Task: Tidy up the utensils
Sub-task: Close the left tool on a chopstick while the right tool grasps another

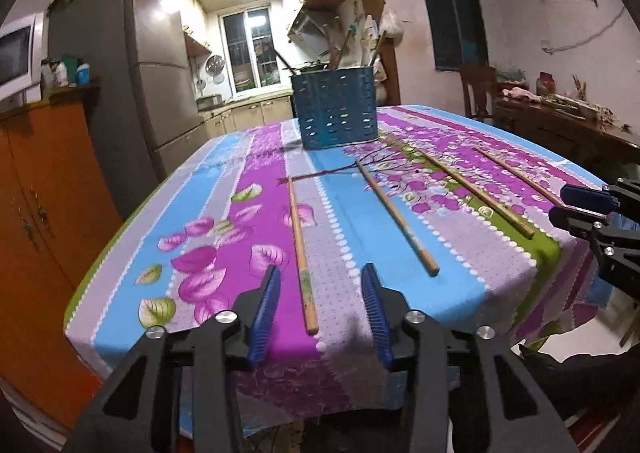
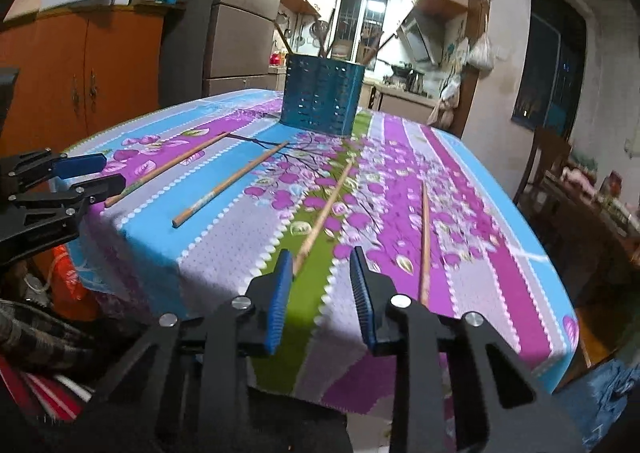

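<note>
Four wooden chopsticks lie apart on the flowered tablecloth point(image 1: 460, 253). A blue perforated utensil holder point(image 1: 336, 109) point(image 2: 320, 97) with several utensils stands at the far middle. My left gripper point(image 1: 320, 273) is open at the near table edge, and the leftmost chopstick point(image 1: 298, 237) lies between its blue pads without touching them. My right gripper point(image 2: 321, 257) is open too. The near end of the third chopstick point(image 2: 324, 209) sits just by its left pad point(image 2: 280, 293). The second chopstick point(image 2: 232, 183) and the fourth chopstick point(image 2: 425, 237) lie free. Each gripper shows in the other's view point(image 1: 580, 209) point(image 2: 92, 177).
An orange cabinet point(image 1: 40, 193) with a microwave point(image 1: 16, 57) stands left of the table, with a grey fridge point(image 1: 160, 65) behind it. A wooden chair point(image 1: 476, 89) and a cluttered sideboard point(image 1: 560, 121) are on the right. The tablecloth hangs over the near edge.
</note>
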Demonstrator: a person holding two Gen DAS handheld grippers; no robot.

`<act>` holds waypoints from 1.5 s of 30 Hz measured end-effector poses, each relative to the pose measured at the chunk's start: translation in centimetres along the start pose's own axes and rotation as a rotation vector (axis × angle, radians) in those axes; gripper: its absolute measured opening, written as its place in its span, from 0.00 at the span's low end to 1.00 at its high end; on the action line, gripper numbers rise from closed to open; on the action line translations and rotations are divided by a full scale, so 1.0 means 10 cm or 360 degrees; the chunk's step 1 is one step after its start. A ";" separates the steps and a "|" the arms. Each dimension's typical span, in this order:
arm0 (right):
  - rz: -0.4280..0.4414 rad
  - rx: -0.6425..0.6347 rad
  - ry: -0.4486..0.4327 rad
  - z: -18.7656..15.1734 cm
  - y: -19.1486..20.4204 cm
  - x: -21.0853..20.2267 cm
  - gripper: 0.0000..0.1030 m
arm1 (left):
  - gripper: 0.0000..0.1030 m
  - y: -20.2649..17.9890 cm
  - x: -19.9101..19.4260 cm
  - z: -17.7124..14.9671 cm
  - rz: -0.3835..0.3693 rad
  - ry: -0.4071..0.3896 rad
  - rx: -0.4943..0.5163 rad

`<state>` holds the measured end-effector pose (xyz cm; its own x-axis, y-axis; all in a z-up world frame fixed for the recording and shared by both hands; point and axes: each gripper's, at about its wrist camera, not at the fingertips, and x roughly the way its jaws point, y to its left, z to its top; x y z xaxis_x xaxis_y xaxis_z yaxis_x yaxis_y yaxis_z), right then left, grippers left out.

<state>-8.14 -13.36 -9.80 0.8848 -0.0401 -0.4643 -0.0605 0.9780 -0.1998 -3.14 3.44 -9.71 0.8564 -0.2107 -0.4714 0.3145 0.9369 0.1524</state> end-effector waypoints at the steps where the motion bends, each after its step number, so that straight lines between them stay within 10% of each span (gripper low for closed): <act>1: -0.0016 -0.0016 -0.0008 0.01 0.04 0.01 0.26 | 0.35 0.03 0.00 -0.01 0.0007 0.0004 -0.0026; 21: -0.0112 0.0104 0.0148 -0.04 0.11 0.34 0.13 | 0.11 0.14 -0.02 -0.23 0.0213 -0.0067 -0.0116; 45: -0.0125 0.0117 0.0141 -0.05 0.12 0.34 0.13 | 0.11 0.01 0.13 -0.27 0.0043 -0.0063 -0.0056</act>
<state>-5.39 -12.45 -12.02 0.8410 -0.1319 -0.5247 0.0441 0.9833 -0.1765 -3.14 3.98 -12.68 0.8801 -0.1955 -0.4327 0.2772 0.9515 0.1339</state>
